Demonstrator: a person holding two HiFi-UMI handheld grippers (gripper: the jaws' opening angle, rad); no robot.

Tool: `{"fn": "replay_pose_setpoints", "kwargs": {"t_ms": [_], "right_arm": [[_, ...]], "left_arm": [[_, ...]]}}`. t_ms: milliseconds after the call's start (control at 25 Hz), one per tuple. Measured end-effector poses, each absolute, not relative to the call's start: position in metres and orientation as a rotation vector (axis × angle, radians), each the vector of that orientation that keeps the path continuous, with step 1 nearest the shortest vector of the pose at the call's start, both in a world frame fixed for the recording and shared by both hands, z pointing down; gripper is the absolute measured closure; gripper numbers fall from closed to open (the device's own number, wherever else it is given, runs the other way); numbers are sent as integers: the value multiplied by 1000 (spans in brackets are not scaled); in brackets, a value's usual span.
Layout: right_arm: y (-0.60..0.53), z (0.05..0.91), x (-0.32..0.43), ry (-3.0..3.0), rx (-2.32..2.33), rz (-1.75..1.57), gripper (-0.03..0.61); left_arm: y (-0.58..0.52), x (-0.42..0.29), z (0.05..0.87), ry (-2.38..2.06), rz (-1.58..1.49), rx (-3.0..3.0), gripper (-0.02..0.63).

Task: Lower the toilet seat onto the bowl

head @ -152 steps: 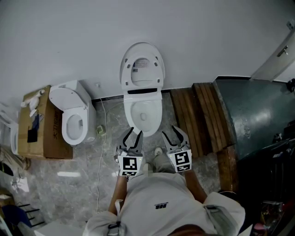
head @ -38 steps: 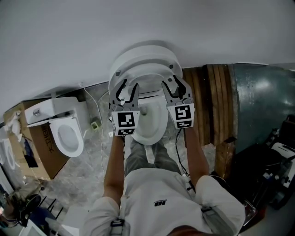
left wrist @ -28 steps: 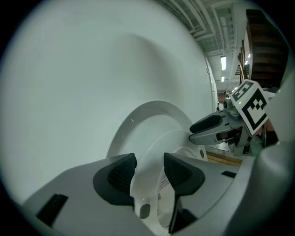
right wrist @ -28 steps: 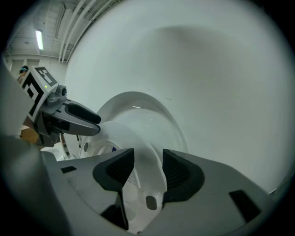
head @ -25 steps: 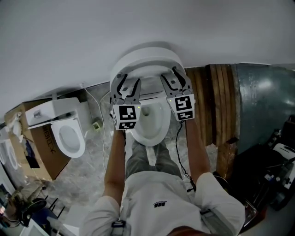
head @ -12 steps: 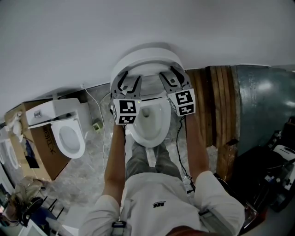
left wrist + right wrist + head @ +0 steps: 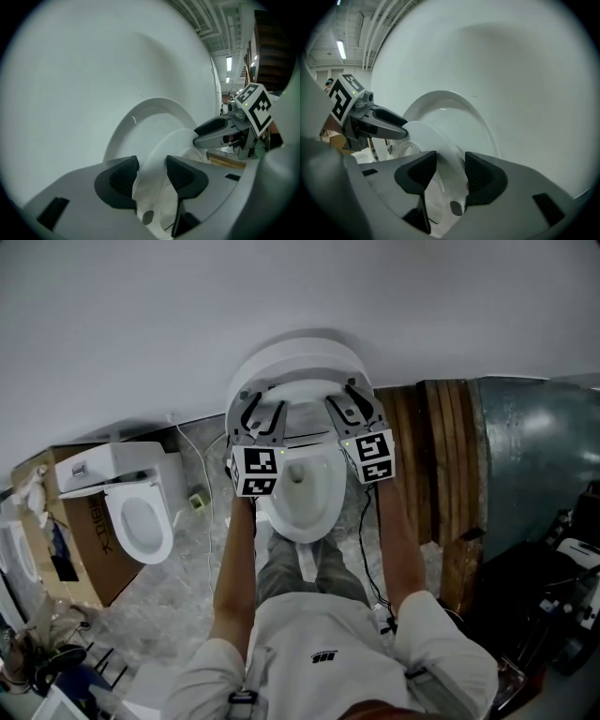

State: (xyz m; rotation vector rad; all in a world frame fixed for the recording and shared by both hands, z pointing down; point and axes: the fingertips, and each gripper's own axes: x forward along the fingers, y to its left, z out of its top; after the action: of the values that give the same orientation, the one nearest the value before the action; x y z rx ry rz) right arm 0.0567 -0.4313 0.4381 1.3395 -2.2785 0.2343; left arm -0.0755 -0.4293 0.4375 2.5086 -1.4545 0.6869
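Two grips set: left tool [image 7: 151,174], jaws just closed, and right tool [image 7: 446,172] pinch the upright toilet seat [image 7: 169,143] so I can lower it onto the bowl [image 7: 302,504].

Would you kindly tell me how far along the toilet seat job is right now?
Done: both grippers are at the raised toilet seat. In hand: the left gripper, its fingers just closing, and the right gripper each grip the seat's rim. Left: the seat stands upright by the lid, not yet lowered onto the bowl.
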Motion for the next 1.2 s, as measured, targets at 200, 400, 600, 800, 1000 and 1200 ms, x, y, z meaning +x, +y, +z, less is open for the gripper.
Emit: {"fn": "replay_pose_setpoints", "kwargs": {"t_ms": [200,400,600,800,1000,1200], "right_arm": [[-414,435,59,-2288,1340,221,388],[-396,432,58,-2297,1335,211,390],[-381,430,60,-2308,1324,191,390],[-363,427,61,-2311,1310,190,391],[-343,423,61,-2314,1292,207,393],[-325,425,63,-2321,1270,199,394]], "left_arm": [[-413,-75,434,-1462,687,2510,400],[-394,-74,431,-1484,689,2504,402],[-377,-73,429,-1504,684,2498,403],[-359,-71,427,-1518,682,2498,402],[-340,-69,425,-1532,677,2496,402],[-321,-68,427,-1548,680,2482,401]]}}
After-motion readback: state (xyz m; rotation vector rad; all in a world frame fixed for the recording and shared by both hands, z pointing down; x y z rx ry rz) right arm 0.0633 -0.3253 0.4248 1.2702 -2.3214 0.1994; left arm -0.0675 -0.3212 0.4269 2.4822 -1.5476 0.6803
